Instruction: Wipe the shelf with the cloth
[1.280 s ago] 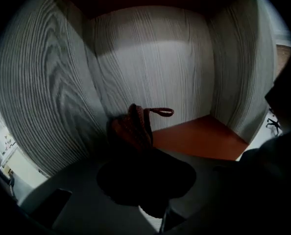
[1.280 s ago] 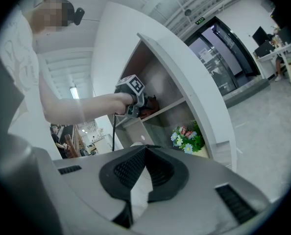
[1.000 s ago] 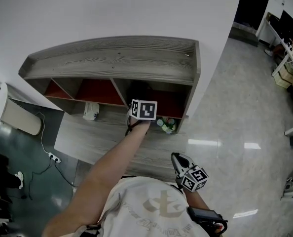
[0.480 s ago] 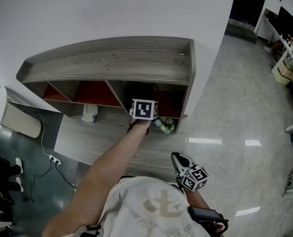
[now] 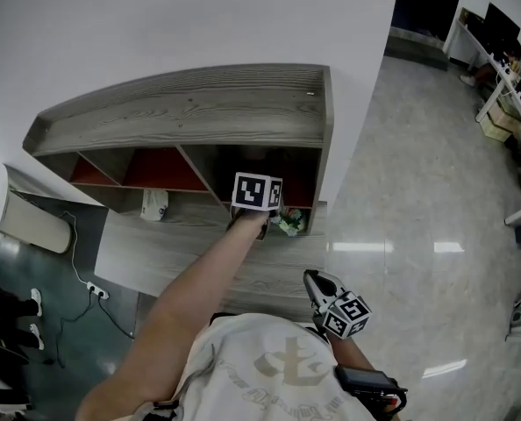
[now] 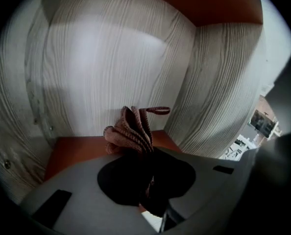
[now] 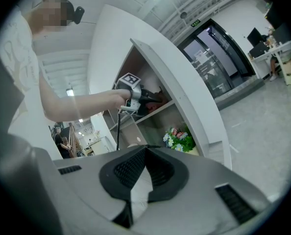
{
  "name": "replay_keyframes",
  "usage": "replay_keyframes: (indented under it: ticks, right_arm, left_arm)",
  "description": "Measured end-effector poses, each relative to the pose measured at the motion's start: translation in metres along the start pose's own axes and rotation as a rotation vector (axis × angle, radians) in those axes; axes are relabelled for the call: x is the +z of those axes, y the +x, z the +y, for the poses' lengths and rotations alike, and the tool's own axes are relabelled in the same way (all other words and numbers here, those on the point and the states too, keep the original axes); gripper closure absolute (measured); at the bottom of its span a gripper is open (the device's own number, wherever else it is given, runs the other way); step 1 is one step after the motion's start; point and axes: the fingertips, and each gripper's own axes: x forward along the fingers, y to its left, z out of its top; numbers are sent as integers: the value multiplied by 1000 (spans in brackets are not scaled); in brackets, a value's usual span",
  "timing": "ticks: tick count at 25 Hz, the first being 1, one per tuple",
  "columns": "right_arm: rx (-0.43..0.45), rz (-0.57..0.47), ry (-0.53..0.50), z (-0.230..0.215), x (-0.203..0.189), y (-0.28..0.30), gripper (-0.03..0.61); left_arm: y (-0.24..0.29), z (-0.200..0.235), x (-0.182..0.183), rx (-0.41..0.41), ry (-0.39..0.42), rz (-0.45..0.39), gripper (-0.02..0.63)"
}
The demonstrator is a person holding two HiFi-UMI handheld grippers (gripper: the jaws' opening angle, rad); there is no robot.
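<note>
The grey wooden shelf unit has red-backed compartments. My left gripper reaches into the right-hand compartment, and its marker cube shows at the opening. Its jaws are shut on a bunched brownish-red cloth, which sticks up ahead of the jaws near the red panel and the grey wood walls; I cannot tell whether it touches them. In the right gripper view, the left gripper points into the same compartment. My right gripper hangs low by my body, shut and empty.
A small bunch of artificial flowers stands on the lower ledge just right of my left gripper. A white object lies at the mouth of the middle compartment. A glossy floor spreads to the right, and cables run at the left.
My left gripper has shifted a little to the right along the compartment, closer to the flowers. The head view has swung slightly. My right gripper has stayed put.
</note>
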Motion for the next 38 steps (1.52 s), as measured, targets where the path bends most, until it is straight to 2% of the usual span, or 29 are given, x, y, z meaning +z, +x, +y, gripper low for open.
replay_keyframes:
  ticks: [6, 19, 24, 30, 35, 38]
  right_arm:
    - [-14, -2, 0, -3, -3, -9, 574]
    - [-21, 0, -9, -4, -7, -24, 574]
    - [-28, 0, -11, -3, -9, -25, 574]
    - [-15, 9, -22, 10, -11, -17, 574]
    - [-9, 1, -33, 21, -6, -4, 574]
    - [-3, 5, -41, 30, -7, 4, 574]
  left_arm:
    - [9, -28, -1, -126, 4, 33, 538]
    - [11, -63, -9, -196, 27, 49, 540]
    - [2, -73, -18, -238, 8, 41, 540]
    - [-21, -75, -38, -309, -84, -44, 540]
    - [-46, -68, -63, -350, -49, -117, 540]
    - [-61, -53, -83, -354, -59, -153, 540]
